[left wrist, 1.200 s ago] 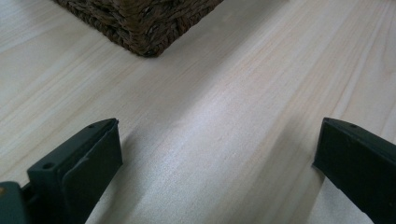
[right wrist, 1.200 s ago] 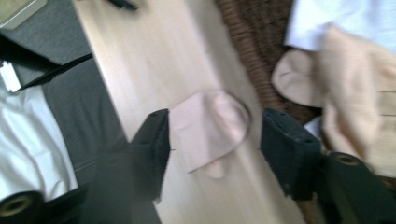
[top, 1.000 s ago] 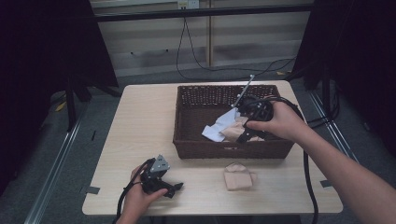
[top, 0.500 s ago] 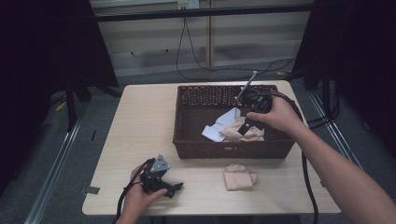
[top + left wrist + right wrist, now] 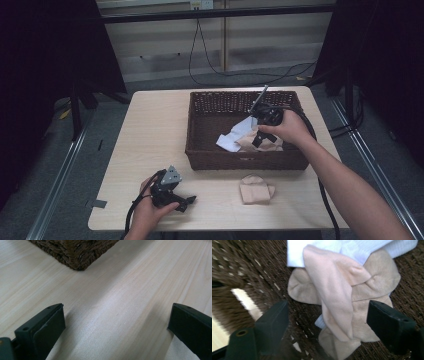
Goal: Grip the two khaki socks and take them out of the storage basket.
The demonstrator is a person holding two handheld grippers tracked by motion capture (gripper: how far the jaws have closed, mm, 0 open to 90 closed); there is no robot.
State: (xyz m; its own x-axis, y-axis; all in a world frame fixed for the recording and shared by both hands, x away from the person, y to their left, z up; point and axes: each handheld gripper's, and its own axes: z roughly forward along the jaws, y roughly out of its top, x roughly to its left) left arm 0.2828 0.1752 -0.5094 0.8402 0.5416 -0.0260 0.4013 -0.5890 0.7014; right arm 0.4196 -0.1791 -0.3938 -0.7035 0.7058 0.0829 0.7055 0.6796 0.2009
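Right gripper (image 5: pixel 327 315) view: jaws apart over beige socks (image 5: pixel 344 292), not gripping; left gripper (image 5: pixel 115 322) released.

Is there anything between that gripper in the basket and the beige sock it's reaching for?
Nothing visible. The right gripper hangs open over the beige sock, which lies between its jaws on the floor of the basket. A white cloth lies at the sock's far end, partly tucked beneath it, not in the way.

Overhead forward-down view of table (image 5: pixel 150 130); claw cameras close over tabletop and basket (image 5: pixel 200 150), both shared.
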